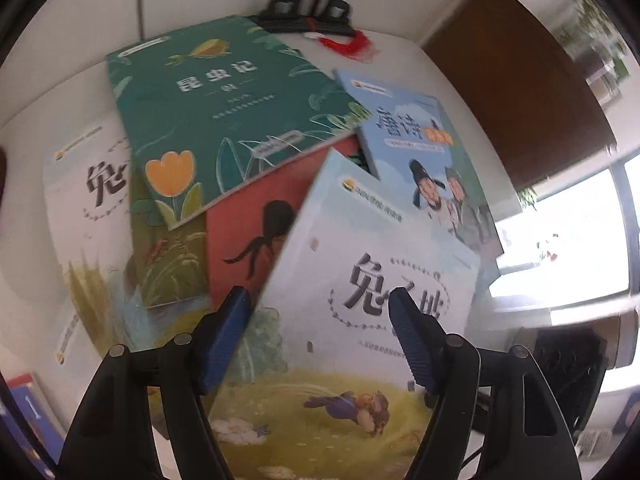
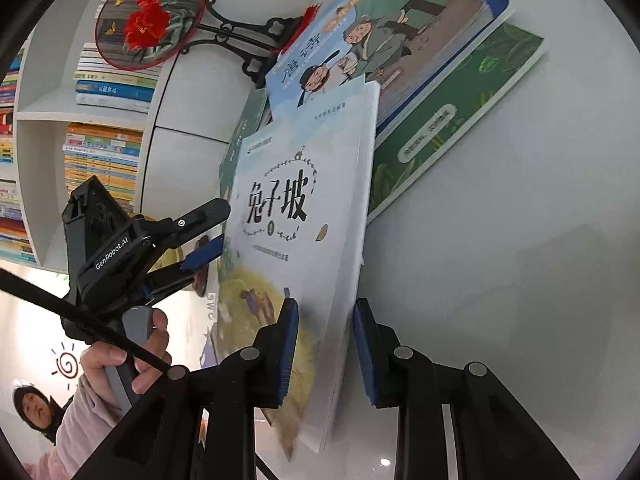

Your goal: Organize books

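Note:
A pale rabbit-hill book (image 2: 304,216) stands tilted up on its edge above the table, and my right gripper (image 2: 326,340) is shut on its lower part, one pad on the cover and one on the back. In the left wrist view the same book (image 1: 360,300) faces me cover-on. My left gripper (image 1: 322,320) is open in front of that cover, gripping nothing. From the right wrist view, the left gripper (image 2: 216,232) sits at the book's left edge, held by a person's hand (image 2: 132,356). Behind lie a green book (image 1: 224,108), a blue poetry book (image 1: 424,156), a red book (image 1: 248,240) and a second rabbit-hill book (image 1: 88,208).
The books lie in a loose overlapping pile on a white table (image 2: 520,240). A round embroidered fan on a black stand (image 2: 148,16) is at the table's back. A white shelf full of books (image 2: 100,152) stands beyond it. A brown cabinet (image 1: 512,80) and a window are to the right.

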Action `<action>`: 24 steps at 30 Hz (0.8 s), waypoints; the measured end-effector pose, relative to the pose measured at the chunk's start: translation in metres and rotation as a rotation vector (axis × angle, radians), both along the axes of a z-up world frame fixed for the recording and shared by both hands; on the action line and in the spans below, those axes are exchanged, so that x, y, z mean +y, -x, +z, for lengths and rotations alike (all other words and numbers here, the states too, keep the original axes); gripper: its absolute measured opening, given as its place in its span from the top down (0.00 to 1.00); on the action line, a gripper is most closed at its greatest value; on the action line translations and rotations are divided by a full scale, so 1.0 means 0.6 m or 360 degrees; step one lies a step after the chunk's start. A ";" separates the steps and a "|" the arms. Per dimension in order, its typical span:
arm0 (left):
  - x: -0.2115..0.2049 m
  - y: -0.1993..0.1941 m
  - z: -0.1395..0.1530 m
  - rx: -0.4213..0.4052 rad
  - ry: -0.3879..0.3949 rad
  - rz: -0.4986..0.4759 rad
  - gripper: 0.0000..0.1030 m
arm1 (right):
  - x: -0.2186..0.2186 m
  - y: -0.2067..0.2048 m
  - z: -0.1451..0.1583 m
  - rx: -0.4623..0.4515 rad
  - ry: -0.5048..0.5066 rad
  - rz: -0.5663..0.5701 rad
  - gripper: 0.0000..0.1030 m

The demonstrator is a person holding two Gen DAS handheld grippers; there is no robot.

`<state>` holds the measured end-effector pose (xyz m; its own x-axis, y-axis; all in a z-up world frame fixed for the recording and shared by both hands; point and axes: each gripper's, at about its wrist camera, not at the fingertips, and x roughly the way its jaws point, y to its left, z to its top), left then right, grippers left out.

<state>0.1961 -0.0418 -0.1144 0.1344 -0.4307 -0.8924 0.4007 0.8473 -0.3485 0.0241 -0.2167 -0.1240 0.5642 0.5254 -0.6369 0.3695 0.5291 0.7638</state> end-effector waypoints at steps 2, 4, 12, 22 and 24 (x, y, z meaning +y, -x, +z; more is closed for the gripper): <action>-0.005 0.007 -0.001 -0.0054 -0.0064 -0.0054 0.40 | -0.005 0.000 -0.009 -0.0017 -0.0069 -0.0033 0.72; -0.004 0.014 0.000 -0.0081 -0.0103 -0.0095 0.43 | -0.013 0.003 -0.017 -0.0025 -0.0124 -0.0060 0.72; 0.048 0.019 0.003 -0.0020 -0.0084 -0.0032 0.74 | -0.012 0.008 0.017 -0.0247 -0.0203 -0.0022 0.79; 0.070 0.061 0.046 0.0056 0.0249 -0.0028 0.85 | 0.011 -0.010 0.025 -0.0110 0.0086 0.0045 0.95; 0.064 0.075 0.054 0.0026 0.0223 -0.0060 0.85 | 0.008 -0.008 0.030 -0.0120 0.0102 0.0047 0.95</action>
<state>0.1509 -0.0036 -0.0821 0.1019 -0.5555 -0.8252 0.4246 0.7745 -0.4689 0.0288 -0.2117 -0.1059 0.5969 0.5021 -0.6258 0.2956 0.5875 0.7533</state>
